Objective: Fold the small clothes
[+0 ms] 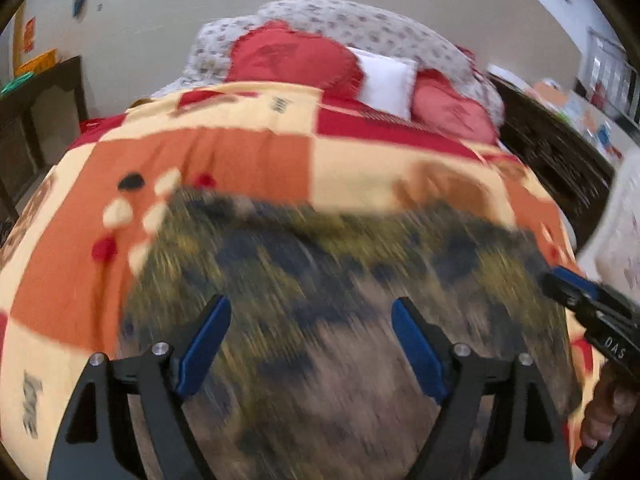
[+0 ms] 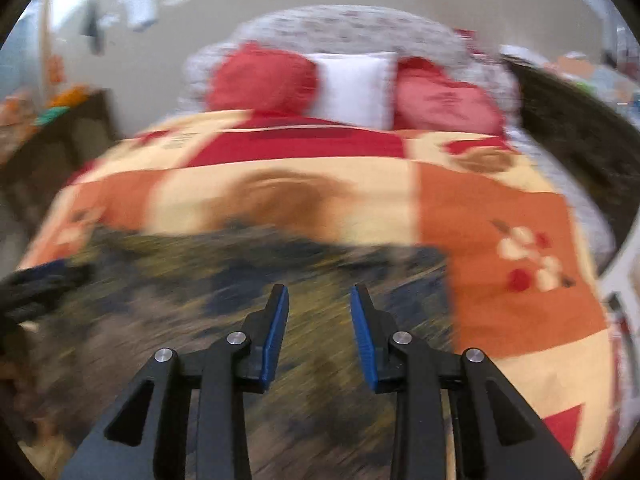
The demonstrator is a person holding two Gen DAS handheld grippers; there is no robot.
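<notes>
Two tongs (image 1: 310, 312) (image 2: 319, 300), one garment (image 1: 328, 280)

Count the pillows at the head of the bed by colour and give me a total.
Red pillows: 2
White pillows: 1
Total: 3
</notes>
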